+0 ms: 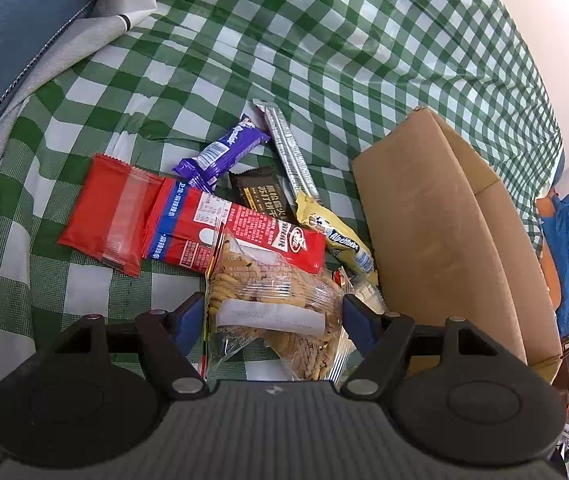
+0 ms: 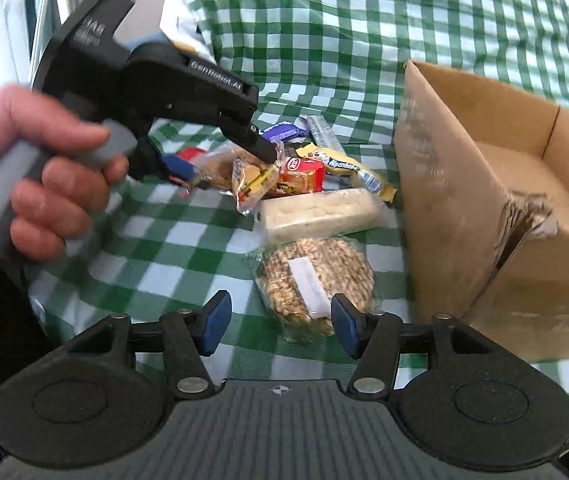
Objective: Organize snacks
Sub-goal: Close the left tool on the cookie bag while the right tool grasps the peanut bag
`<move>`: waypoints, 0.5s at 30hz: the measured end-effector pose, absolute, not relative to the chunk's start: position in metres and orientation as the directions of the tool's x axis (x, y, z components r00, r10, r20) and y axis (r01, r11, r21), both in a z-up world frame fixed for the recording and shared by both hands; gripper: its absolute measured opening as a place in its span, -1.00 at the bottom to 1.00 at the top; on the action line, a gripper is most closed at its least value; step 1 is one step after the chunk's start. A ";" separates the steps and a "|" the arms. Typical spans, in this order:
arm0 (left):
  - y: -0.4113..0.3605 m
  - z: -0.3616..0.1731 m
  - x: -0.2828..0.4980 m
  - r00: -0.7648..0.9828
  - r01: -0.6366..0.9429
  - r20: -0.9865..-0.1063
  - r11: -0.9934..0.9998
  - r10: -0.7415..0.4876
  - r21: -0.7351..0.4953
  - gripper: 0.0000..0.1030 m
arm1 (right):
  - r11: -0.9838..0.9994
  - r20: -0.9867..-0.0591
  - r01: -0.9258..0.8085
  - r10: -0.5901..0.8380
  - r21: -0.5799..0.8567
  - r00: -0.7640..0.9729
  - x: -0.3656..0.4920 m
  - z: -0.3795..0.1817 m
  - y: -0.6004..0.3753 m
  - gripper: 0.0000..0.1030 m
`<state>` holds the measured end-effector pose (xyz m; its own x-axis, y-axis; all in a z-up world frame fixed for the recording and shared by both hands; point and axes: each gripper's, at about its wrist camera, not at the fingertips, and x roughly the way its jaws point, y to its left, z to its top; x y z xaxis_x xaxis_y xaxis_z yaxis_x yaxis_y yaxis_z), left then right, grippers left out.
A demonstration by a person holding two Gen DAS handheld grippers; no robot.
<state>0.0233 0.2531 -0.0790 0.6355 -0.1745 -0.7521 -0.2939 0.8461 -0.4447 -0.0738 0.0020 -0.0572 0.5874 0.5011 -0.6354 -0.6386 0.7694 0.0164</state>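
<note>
- Two tongs work over a table (image 1: 324,40) draped in green-and-white check, with a pile of snacks beside an open cardboard box (image 2: 524,184).
- The left tongs (image 1: 272,320), held in a hand (image 2: 44,172), pinch a clear bag of biscuits (image 1: 268,280); its blue pads (image 1: 188,316) press on the wrapper from both sides. In the right wrist view the bag looks lifted off the cloth.
- The right tongs (image 2: 278,326) stand spread with nothing gripped. A round cereal cake in clear wrap (image 2: 316,280) lies on the cloth ahead of them, nearer the right pad (image 2: 346,328).
- Beyond that cake lies a pale wrapped bar (image 2: 320,212), just beside the box.
- Further back in the pile: a red packet (image 1: 104,216), a long red-and-blue packet (image 1: 236,232), a purple bar (image 1: 220,152), a dark brown bar (image 1: 260,196), a silver stick (image 1: 288,152) and a yellow bar (image 1: 336,232).
- The box sits to the right of the pile; what shows of its inside holds no snack.
</note>
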 end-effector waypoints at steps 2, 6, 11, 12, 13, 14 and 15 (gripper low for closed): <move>0.253 -0.082 0.024 0.619 -0.306 -0.767 0.848 -0.168 -0.432 0.50 | 0.756 -0.615 -0.650 0.475 -0.081 0.629 -0.080 -0.056 0.008 0.29; 0.259 -0.085 0.023 0.606 -0.337 -0.780 0.838 -0.157 -0.430 0.50 | 0.723 -0.564 -0.647 0.437 -0.243 0.701 -0.080 -0.059 0.017 0.80; 0.262 -0.083 0.023 0.607 -0.348 -0.780 0.831 -0.153 -0.434 0.50 | 0.700 -0.641 -0.656 0.370 -0.284 0.673 -0.049 -0.079 0.040 0.80; 0.262 -0.083 0.023 0.607 -0.347 -0.780 0.831 -0.154 -0.434 0.50 | 0.695 -0.665 -0.663 0.359 -0.279 0.655 -0.044 -0.084 0.043 0.80; 0.262 -0.083 0.023 0.606 -0.345 -0.780 0.832 -0.155 -0.434 0.49 | 0.693 -0.686 -0.667 0.347 -0.271 0.639 -0.037 -0.088 0.046 0.80; 0.262 -0.083 0.023 0.605 -0.344 -0.781 0.834 -0.155 -0.432 0.49 | 0.697 -0.701 -0.670 0.343 -0.255 0.625 -0.033 -0.089 0.047 0.80; 0.262 -0.083 0.023 0.603 -0.343 -0.783 0.835 -0.155 -0.430 0.49 | 0.705 -0.710 -0.670 0.349 -0.231 0.612 -0.029 -0.088 0.048 0.80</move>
